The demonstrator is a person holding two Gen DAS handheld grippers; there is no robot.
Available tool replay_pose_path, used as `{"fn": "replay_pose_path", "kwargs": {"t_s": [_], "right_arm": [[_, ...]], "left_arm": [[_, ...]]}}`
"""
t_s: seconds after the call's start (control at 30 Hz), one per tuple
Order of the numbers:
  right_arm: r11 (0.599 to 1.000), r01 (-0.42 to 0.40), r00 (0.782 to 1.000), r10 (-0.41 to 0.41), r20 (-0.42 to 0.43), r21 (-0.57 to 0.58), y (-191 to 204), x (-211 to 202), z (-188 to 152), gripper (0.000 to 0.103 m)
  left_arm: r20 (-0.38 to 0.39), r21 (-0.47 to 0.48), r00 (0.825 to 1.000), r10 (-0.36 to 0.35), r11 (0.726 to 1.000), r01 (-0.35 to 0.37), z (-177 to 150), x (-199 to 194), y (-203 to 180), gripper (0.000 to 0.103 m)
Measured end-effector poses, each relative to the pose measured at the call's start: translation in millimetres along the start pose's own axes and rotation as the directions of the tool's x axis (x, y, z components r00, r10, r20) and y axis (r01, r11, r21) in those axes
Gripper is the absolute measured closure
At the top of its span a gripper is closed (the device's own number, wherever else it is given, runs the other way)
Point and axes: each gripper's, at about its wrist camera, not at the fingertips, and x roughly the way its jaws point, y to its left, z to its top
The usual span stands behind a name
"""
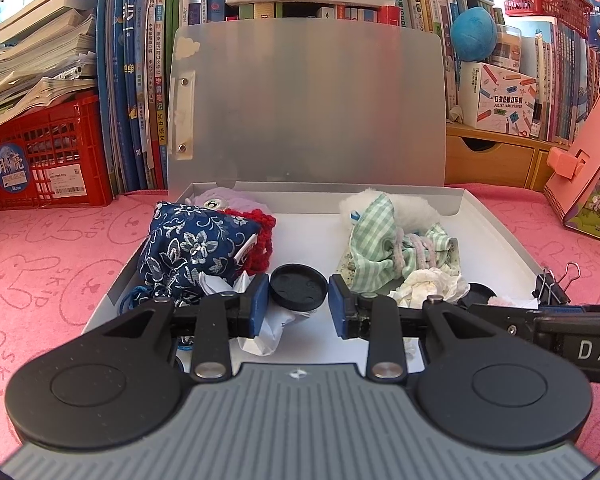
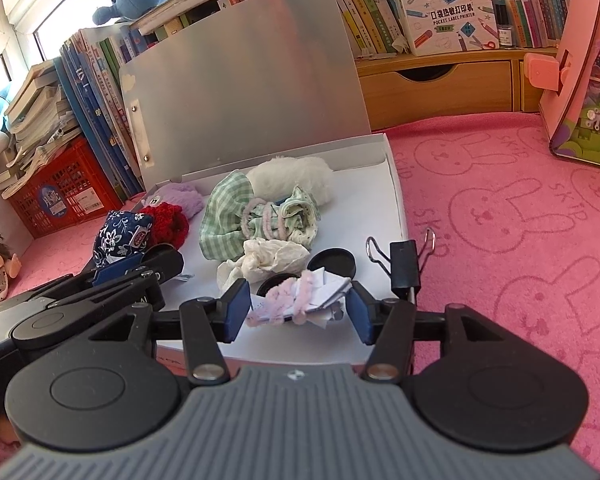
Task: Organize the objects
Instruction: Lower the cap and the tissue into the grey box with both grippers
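A shallow white box (image 1: 500,232) lies open on the pink cloth, its grey lid flap (image 1: 308,100) standing upright. My left gripper (image 1: 299,282) is shut on a small round black lid (image 1: 298,290) low over the box's front. Left of it sit a blue floral pouch (image 1: 188,244) and red knitted piece (image 1: 260,236). My right gripper (image 2: 299,292) is shut on a bundle of white paper and pink fuzzy cord (image 2: 300,300) at the box's front right (image 2: 396,200). A second black lid (image 2: 332,262) lies just beyond. Green checked cloth (image 2: 228,216), white fluff (image 2: 288,178) and crumpled tissue (image 2: 268,260) lie mid-box.
A black binder clip (image 2: 404,272) sits on the box's right edge. Books (image 1: 140,80) and a red crate (image 1: 48,160) line the back left, wooden drawers (image 1: 488,156) and a printer box (image 1: 500,96) the back right. A pink toy case (image 2: 580,60) stands right.
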Motion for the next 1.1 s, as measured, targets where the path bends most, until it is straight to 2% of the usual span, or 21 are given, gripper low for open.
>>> {"fn": "replay_pose_path", "kwargs": {"t_s": [0.07, 0.27, 0.43, 1.1], "right_arm": [[1.000, 0.002, 1.000, -0.002, 0.001, -0.006, 1, 0, -1, 0.044], [1.000, 0.006, 1.000, -0.006, 0.005, -0.013, 2, -1, -2, 0.034], [1.000, 0.006, 1.000, -0.006, 0.005, -0.012, 2, -1, -2, 0.032], [0.999, 0.011, 0.999, -0.009, 0.033, -0.037, 6, -18, -2, 0.030]], "left_arm": [[0.000, -0.002, 1.000, 0.001, 1.000, -0.001, 0, 0, 0, 0.065], [0.000, 0.001, 1.000, 0.004, 1.000, -0.004, 0, 0, 0, 0.065], [0.000, 0.001, 1.000, 0.004, 1.000, -0.004, 0, 0, 0, 0.064], [-0.013, -0.025, 1.000, -0.023, 0.999, 0.023, -2, -5, -1, 0.026]]}}
